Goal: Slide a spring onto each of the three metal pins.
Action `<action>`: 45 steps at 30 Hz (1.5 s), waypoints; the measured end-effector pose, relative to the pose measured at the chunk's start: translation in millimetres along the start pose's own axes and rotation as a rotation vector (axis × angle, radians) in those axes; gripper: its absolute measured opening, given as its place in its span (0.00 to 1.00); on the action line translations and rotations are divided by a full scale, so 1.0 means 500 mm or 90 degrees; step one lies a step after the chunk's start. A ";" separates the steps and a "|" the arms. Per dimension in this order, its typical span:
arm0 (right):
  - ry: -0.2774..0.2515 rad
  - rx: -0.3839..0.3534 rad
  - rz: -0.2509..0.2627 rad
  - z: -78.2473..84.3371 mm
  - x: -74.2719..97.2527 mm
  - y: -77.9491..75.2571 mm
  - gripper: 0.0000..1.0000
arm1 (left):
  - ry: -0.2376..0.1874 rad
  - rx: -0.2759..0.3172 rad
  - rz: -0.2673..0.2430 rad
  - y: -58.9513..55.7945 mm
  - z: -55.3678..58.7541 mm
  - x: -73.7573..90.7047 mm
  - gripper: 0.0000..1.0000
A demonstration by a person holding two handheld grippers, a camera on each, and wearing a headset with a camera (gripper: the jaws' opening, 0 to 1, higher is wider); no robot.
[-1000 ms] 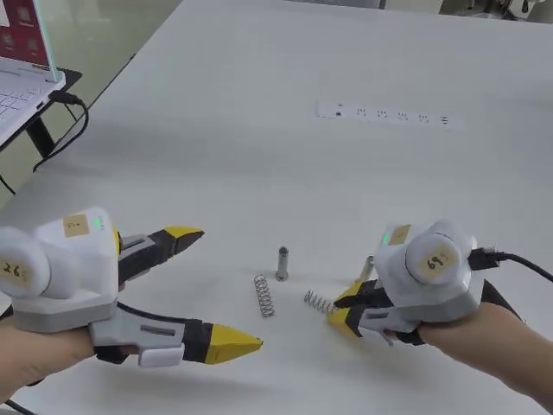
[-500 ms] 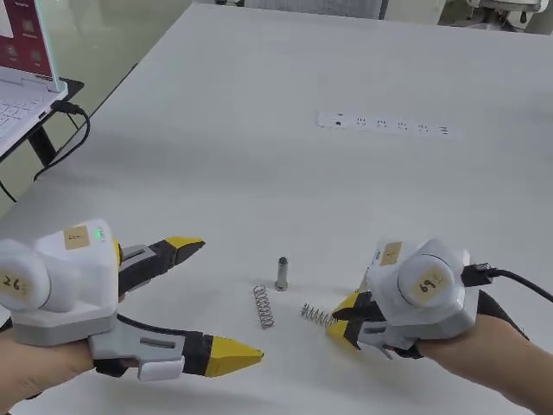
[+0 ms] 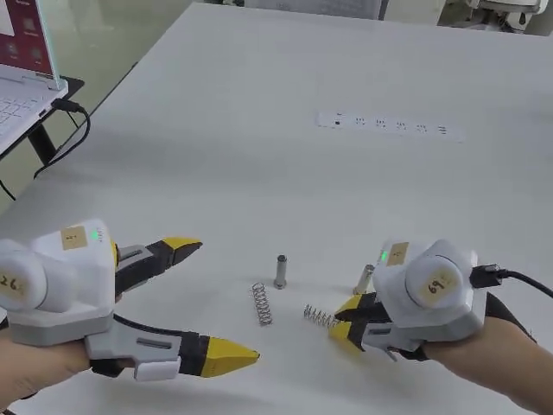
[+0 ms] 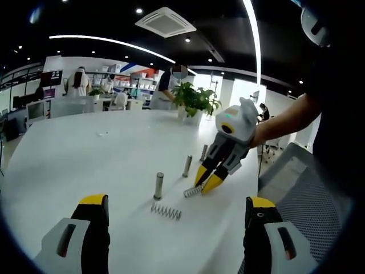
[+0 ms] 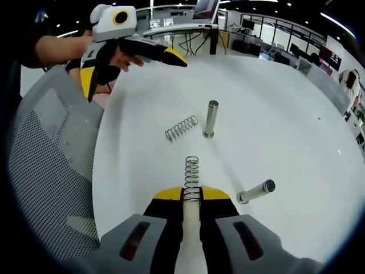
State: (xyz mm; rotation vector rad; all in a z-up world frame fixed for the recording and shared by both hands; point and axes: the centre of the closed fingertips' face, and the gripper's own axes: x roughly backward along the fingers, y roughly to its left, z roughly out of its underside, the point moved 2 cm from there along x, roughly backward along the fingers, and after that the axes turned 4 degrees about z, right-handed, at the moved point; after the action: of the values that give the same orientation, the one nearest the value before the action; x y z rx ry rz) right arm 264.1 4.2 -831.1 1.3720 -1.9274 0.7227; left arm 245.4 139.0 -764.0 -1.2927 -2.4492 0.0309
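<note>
My right gripper (image 3: 344,316) (image 5: 191,194) is shut on one end of a spring (image 3: 318,316) (image 5: 191,168), which sticks out forward, low over the white table (image 3: 259,156). A metal pin (image 3: 281,271) (image 5: 210,119) stands upright ahead of it. A second pin (image 3: 365,278) (image 5: 256,191) stands just beside the gripper. A loose spring (image 3: 262,303) (image 4: 165,211) (image 5: 181,127) lies flat near the upright pin. My left gripper (image 3: 212,301) (image 4: 175,201) is wide open and empty, left of the loose spring. A third pin (image 4: 203,152) shows behind the right gripper (image 4: 208,181).
A white power strip (image 3: 389,125) lies flat further back on the table. A laptop (image 3: 17,78) with a black cable (image 3: 69,121) sits off the table's left edge. A mesh chair (image 5: 51,160) is close on the near side.
The right gripper has drawn back slightly with the spring still in it, uncovering the pin beside it. The left gripper stays open in about the same place.
</note>
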 end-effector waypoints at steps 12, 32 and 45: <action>-0.011 0.008 0.004 -0.002 0.039 -0.004 0.06 | 0.001 -0.004 0.008 -0.006 0.001 -0.002 0.96; -0.008 0.053 -0.007 0.009 0.100 0.002 0.06 | -0.006 -0.053 0.040 -0.047 -0.025 -0.012 0.81; -0.012 0.062 -0.005 0.010 0.120 0.006 0.07 | 0.066 0.009 0.116 -0.095 0.000 -0.030 0.35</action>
State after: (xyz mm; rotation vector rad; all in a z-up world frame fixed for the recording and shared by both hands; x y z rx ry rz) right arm 246.1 -34.2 -788.0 1.4499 -1.9227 0.8118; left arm 215.3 99.4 -759.9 -1.4688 -2.2347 0.0277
